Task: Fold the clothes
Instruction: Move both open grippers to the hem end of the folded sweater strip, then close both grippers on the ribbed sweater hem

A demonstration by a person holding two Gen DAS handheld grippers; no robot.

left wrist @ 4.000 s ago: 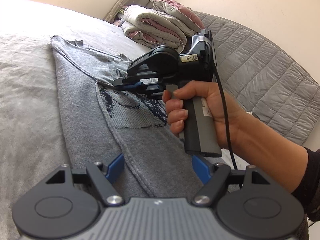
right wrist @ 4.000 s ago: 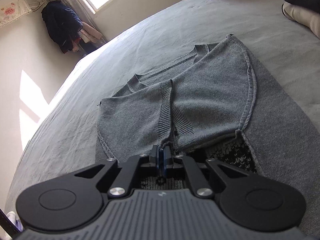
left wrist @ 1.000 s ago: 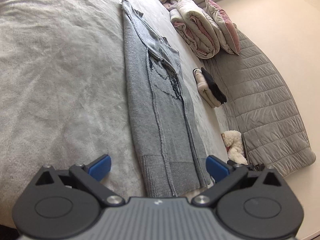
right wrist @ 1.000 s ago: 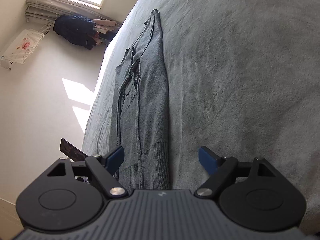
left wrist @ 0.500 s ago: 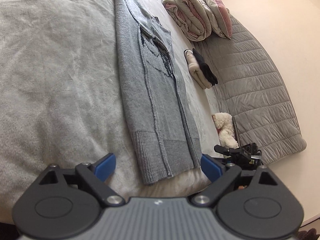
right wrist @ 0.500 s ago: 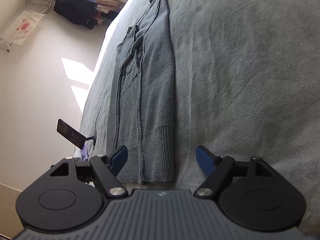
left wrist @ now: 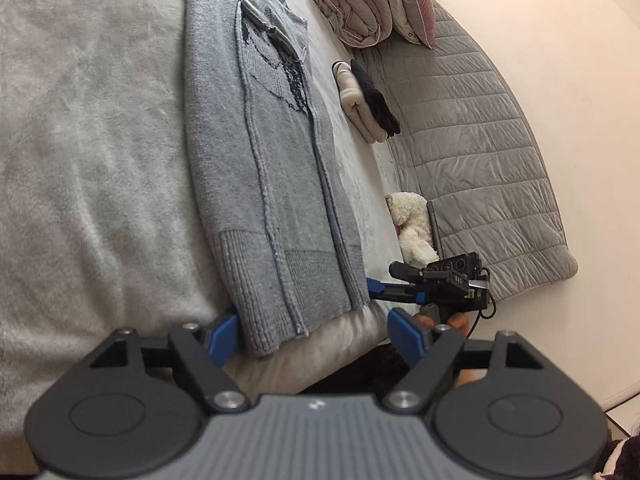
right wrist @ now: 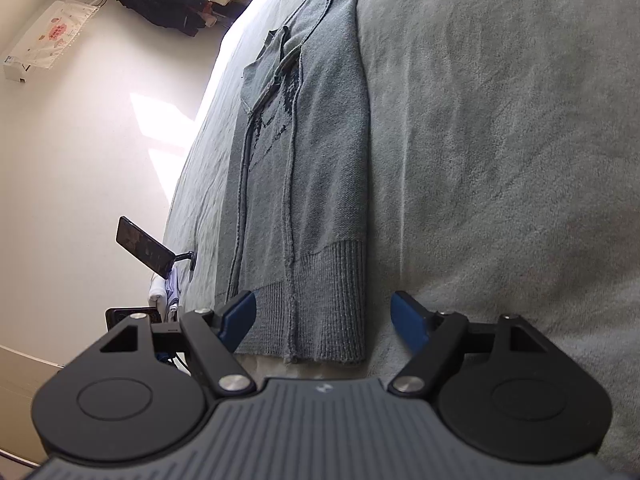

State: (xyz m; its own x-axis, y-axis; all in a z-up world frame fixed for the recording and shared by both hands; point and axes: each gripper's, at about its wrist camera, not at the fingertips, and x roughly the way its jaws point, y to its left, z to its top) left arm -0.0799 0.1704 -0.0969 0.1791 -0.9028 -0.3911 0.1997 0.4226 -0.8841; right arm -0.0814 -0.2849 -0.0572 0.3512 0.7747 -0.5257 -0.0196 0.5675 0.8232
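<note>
The grey sweater (left wrist: 260,168) lies folded lengthwise into a long strip on the bed (left wrist: 80,160), its ribbed hem at the bed's near edge. The left gripper (left wrist: 310,334) has just been closing its jaws, yet they stand apart, the hem corner between the blue pads with the left pad right against it. The right gripper (right wrist: 324,320) is also agape around the hem's other corner, gripping nothing. Folded clothes (left wrist: 366,100), a plush toy (left wrist: 412,228) and a quilted headboard (left wrist: 480,160) lie beyond.
</note>
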